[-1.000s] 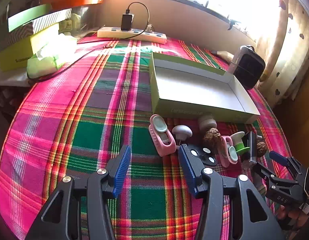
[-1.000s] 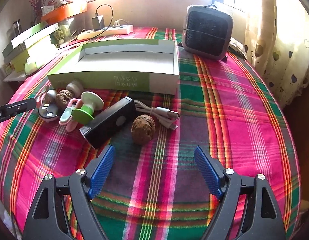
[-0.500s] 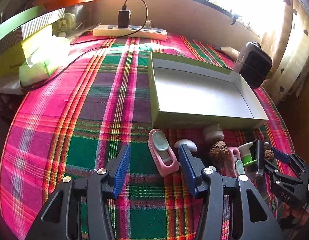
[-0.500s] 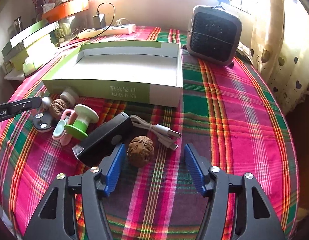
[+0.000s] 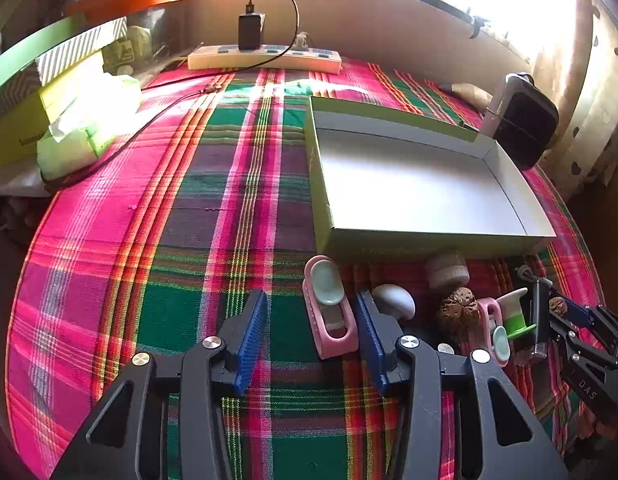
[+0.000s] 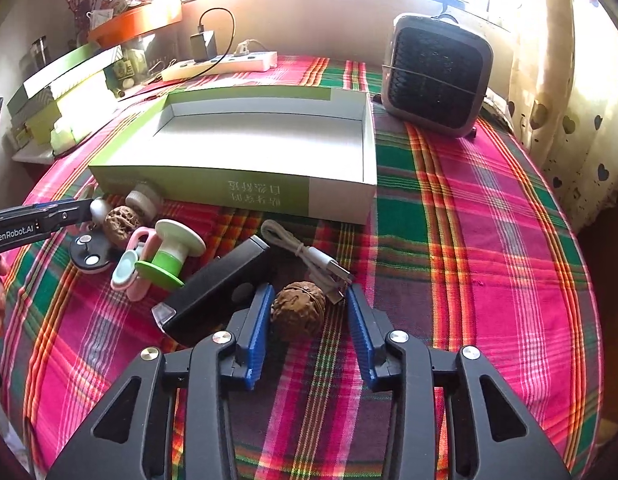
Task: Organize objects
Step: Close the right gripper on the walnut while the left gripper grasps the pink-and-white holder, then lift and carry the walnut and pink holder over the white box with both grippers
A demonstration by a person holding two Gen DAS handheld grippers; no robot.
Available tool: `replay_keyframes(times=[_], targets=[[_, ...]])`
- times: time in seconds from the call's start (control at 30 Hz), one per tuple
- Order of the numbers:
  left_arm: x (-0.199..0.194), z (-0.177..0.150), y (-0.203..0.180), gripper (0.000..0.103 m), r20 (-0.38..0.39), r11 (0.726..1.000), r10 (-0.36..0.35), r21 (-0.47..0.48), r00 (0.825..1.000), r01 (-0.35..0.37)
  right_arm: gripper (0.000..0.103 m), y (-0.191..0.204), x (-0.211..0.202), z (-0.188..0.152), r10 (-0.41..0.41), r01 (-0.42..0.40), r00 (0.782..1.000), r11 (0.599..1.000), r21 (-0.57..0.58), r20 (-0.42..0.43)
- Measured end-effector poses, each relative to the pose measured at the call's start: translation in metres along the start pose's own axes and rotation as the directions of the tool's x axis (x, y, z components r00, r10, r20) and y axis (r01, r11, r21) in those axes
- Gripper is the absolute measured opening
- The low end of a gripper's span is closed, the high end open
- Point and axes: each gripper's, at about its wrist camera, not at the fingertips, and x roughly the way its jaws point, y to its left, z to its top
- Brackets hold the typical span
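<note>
My left gripper [image 5: 311, 334] straddles a pink clip with a mint pad [image 5: 329, 312] lying on the plaid cloth. Its jaws are closing, the right pad beside the clip and the left pad still apart from it. My right gripper [image 6: 309, 328] has a walnut [image 6: 297, 314] between its closing jaws, with a gap left at the right pad. The open green-and-white box [image 6: 189, 184] stands just behind the clutter, with nothing in it. Between the grippers lie a black bar-shaped device [image 6: 217, 292], a green-and-white spool [image 6: 171, 252], a second pink clip [image 6: 133, 264] and another walnut [image 5: 457, 312].
A grey USB cable [image 6: 309, 256] lies beside the walnut in my right gripper. A small heater [image 6: 437, 76] stands at the back right and a power strip [image 5: 265, 60] with a charger by the wall. Boxes [image 5: 41, 92] are stacked at the far left.
The left gripper moved forward over the pink clip and its jaws narrowed. The right gripper's jaws closed in from wide apart around the walnut.
</note>
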Motion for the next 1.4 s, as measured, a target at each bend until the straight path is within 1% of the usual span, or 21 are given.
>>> replay_keyframes(times=[0.1,0.23,0.37,0.6,1.03,1.17,1.4], targets=[[0.001,0.002,0.002,0.033,0.002,1.0,0.008,-0.004,1.0,-0.008,0.031,0.001,0.0,0.001,0.006,-0.006,1.0,1.0,-0.001,0.001],[0.002,0.004,0.003,0.03,0.007,1.0,0.011,-0.003,1.0,-0.011,0.028,0.001,0.0,0.0,0.011,-0.011,1.0,1.0,-0.002,0.002],[0.002,0.005,0.001,0.016,0.005,1.0,0.007,0.005,1.0,-0.007,0.026,0.001,-0.001,0.0,0.016,-0.016,1.0,1.0,0.002,0.003],[0.001,0.003,-0.001,0.016,0.013,1.0,0.009,0.011,1.0,-0.009,0.026,-0.001,-0.003,-0.003,0.023,-0.023,1.0,1.0,0.017,0.006],[-0.014,-0.003,-0.007,0.016,0.04,0.999,0.0,0.038,0.999,-0.001,0.026,-0.002,-0.01,-0.009,0.037,-0.037,0.999,0.999,0.024,0.013],[-0.025,-0.003,-0.009,0.016,0.056,0.999,-0.007,0.05,0.998,0.004,0.026,-0.001,-0.018,-0.007,0.04,-0.04,0.999,0.999,0.018,0.031],[-0.042,0.006,-0.015,0.016,0.091,0.997,-0.04,0.073,0.995,0.034,0.026,0.003,-0.032,0.006,0.053,-0.053,0.996,0.999,-0.002,0.073]])
